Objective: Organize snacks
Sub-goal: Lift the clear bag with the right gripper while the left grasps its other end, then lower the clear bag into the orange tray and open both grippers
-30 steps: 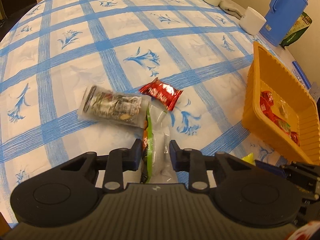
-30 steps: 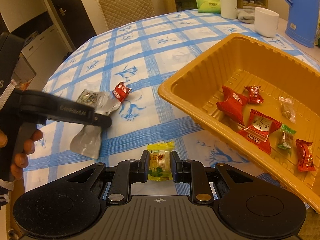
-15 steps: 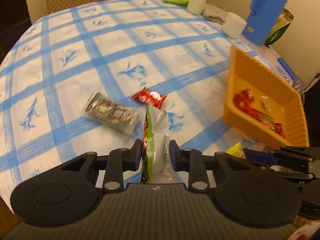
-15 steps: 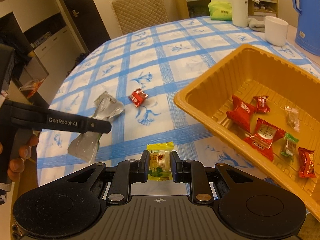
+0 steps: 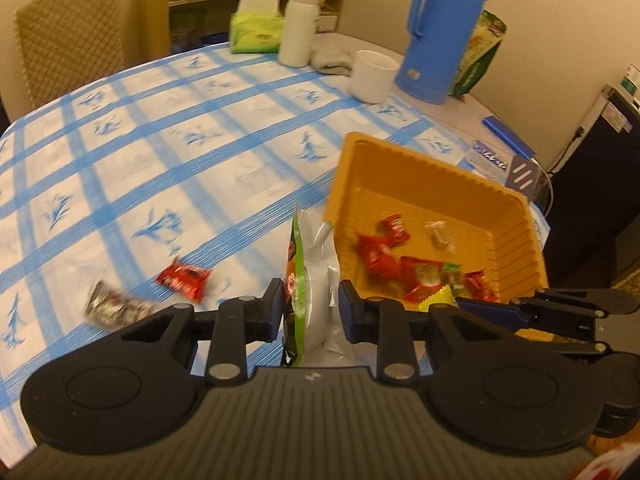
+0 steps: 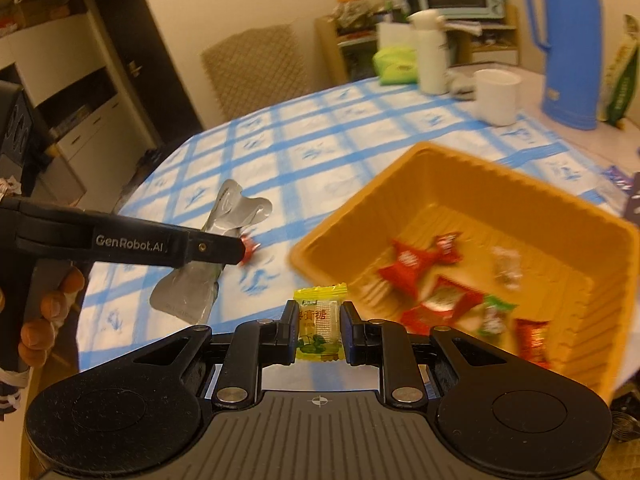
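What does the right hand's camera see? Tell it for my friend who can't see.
The right gripper pinches a yellow candy above a blue-checked table, beside an orange tray of red snacks; the left gripper holds a silver packet.

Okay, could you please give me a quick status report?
Left gripper shut on green-and-silver foil packet. Right gripper shut on yellow wrapped candy. Orange plastic tray ahead, path clear.

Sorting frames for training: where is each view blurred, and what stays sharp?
Left wrist view: table snacks smeared, notably the red packet; the silver-green pouch is sharp. Right wrist view: orange tray and contents blurred; the yellow candy is crisp. Both show fisheye bending.
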Demonstrator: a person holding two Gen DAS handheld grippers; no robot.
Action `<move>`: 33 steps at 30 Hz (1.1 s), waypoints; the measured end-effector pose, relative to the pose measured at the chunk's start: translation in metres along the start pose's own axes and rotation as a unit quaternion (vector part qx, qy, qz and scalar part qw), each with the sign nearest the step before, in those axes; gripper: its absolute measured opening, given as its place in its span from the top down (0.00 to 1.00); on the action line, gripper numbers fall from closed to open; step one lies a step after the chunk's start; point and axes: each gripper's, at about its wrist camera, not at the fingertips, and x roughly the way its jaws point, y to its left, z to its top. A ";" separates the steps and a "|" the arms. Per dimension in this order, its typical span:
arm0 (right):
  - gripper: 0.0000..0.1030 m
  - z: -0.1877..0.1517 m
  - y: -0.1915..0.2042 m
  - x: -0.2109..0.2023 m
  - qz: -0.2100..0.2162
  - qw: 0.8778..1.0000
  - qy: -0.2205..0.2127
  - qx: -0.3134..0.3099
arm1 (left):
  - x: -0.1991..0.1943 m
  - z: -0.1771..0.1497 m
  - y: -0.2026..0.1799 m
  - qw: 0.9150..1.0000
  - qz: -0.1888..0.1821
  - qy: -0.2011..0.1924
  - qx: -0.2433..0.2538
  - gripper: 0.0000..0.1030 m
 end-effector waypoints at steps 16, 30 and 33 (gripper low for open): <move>0.79 0.023 -0.096 -0.015 -0.089 0.994 -0.024 0.057 | 0.074 0.048 -0.092 0.997 -0.045 0.023 0.065 0.74; 0.79 0.029 -0.132 -0.001 -0.106 0.992 -0.010 0.064 | 0.128 0.062 -0.118 0.995 -0.031 0.057 0.072 0.74; 0.79 0.030 -0.136 -0.001 -0.108 0.992 -0.010 0.066 | 0.135 0.063 -0.121 0.995 -0.028 0.063 0.071 0.74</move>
